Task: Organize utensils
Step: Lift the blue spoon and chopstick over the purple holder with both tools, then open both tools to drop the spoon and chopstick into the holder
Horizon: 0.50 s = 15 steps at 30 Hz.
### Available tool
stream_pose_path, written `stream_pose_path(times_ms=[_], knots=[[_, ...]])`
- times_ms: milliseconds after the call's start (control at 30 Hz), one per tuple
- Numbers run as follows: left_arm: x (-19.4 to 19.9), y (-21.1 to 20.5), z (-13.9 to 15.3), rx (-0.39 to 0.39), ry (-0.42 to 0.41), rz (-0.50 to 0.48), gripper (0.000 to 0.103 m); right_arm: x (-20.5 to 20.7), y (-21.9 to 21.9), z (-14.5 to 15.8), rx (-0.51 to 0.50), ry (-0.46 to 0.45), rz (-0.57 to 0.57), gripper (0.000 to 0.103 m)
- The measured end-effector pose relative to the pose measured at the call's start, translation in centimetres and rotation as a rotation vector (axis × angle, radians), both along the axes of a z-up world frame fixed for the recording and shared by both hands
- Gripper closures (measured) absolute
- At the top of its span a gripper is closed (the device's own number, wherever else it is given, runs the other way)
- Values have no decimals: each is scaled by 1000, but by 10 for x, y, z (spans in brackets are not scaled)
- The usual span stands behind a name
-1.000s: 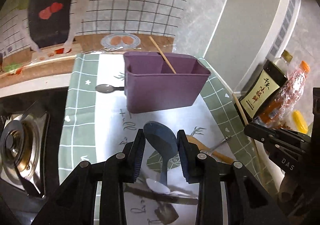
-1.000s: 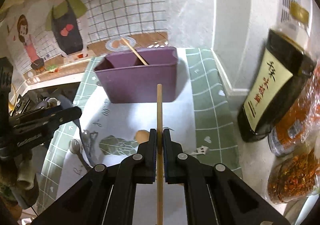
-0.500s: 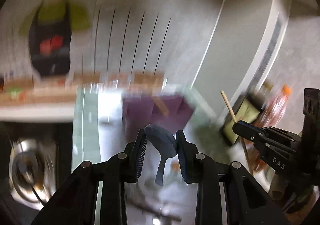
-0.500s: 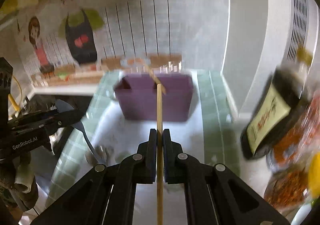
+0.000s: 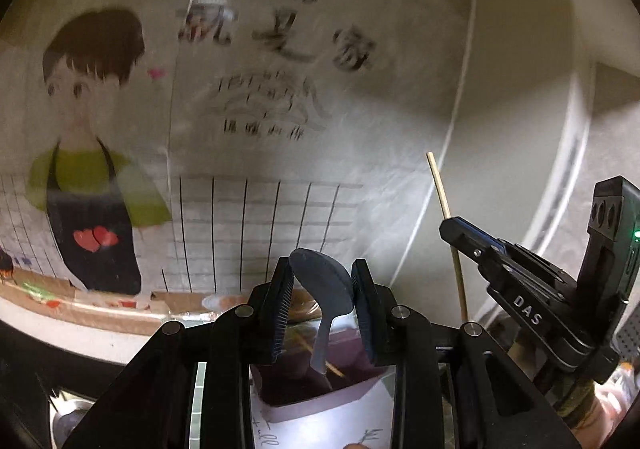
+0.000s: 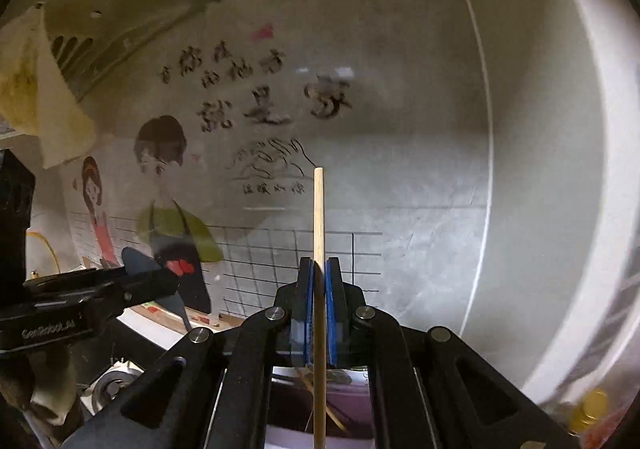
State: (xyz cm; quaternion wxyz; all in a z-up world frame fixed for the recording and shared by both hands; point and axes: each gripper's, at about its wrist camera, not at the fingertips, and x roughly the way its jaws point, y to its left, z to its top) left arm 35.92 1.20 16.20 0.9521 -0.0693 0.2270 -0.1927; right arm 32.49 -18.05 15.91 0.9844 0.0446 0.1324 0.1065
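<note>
Wall [image 5: 360, 129] fills most of both views, pale and slightly blurred, with a cartoon sticker of a cook in a green shirt and dark apron [image 5: 92, 209] at the left and a drawn grid of tiles [image 5: 260, 225] beside it. Low and near in each view sits the purple utensil holder [image 5: 320, 389], its open top facing up; a thin wooden stick [image 5: 326, 367] leans inside it.

The left gripper [image 5: 323, 305] is clamped on a dark grey spoon [image 5: 322, 281]: its ribbed pads press either side of the bowl, the bowl points up toward the wall and the handle hangs down over the holder's opening. From the right wrist view the same gripper [image 6: 132, 281] shows at the left, with the spoon's dark bowl [image 6: 138, 261] sticking out past its tips.

The right gripper [image 6: 319, 281] is pinched narrow on a single wooden chopstick [image 6: 319, 217], which stands upright between the blue-edged pads, its far end up against the wall and its near end running down over the holder [image 6: 352, 393]. In the left wrist view that gripper [image 5: 450, 227] sits at the right, the chopstick [image 5: 440, 189] rising slightly tilted from its tips.
</note>
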Motion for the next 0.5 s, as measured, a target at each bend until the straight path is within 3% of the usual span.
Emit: stream_pose_path(times_ms=[300, 500], knots=[[46, -4, -61, -16, 118, 18, 72, 58, 5, -70, 44, 80, -22, 97], [66, 1, -94, -32, 167, 56, 72, 76, 11, -103, 26, 93, -45, 97]])
